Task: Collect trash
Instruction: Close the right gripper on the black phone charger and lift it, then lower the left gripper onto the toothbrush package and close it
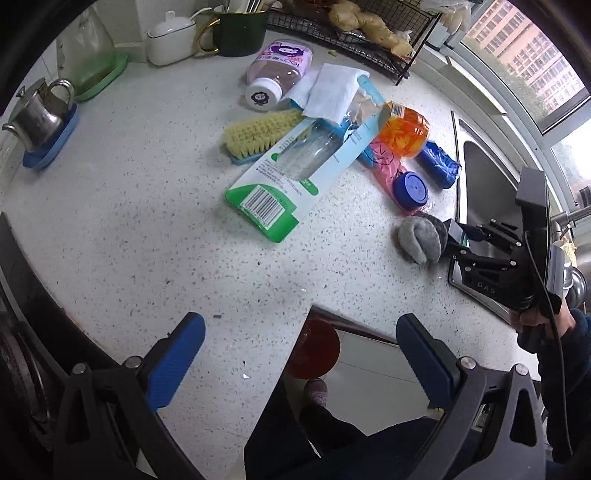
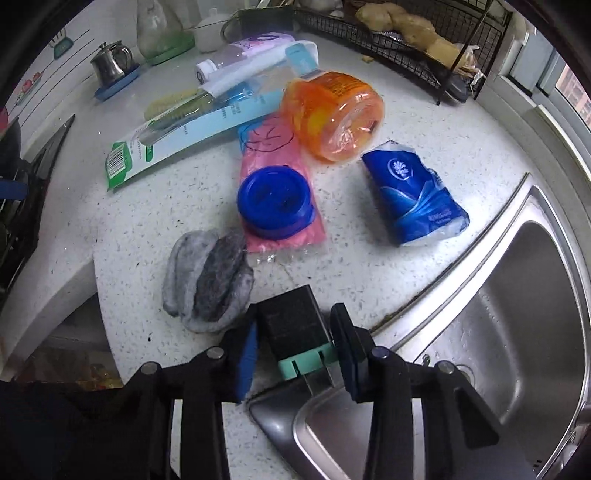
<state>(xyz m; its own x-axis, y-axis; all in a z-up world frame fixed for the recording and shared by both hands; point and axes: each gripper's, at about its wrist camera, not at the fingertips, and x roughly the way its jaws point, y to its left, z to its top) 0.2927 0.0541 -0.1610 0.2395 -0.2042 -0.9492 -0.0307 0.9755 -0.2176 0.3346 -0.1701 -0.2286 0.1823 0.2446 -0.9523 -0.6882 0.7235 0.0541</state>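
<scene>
While the speckled white countertop (image 1: pixel 129 221) spreads across both views, a steel sink (image 2: pixel 517 314) is let into it at the right, and a black wire rack (image 2: pixel 406 44) holding knobbly ginger roots (image 1: pixel 369 22) stands along the back edge. Nearer the middle lies a heap of clutter: a long green-and-blue blister pack (image 1: pixel 291 166) with a barcode at its near end rests partly over a yellow-bristled scrub brush (image 1: pixel 258 134), with a white paper towel (image 1: pixel 332 92) draped over its far end and a lilac bottle (image 1: pixel 277 74) lying on its side just behind. Beside the pack sits an orange plastic jar (image 2: pixel 332 114) on its side, touching a pink plastic bag (image 2: pixel 280 177) on which a blue lid (image 2: pixel 275 201) rests. A blue tissue packet (image 2: pixel 413 195) lies apart from these, toward the sink. At the counter's near edge sits a grey folded scouring pad (image 2: pixel 207 280), and just beside it, by the sink's corner, is a small black charger plug (image 2: pixel 295 328) with a mint-green face and metal prongs. The right gripper (image 2: pixel 295 347) points steeply down with its blue pads closed against both sides of this plug. The left gripper (image 1: pixel 299 354) hangs over the counter's near corner, fingers spread wide with nothing between them.
</scene>
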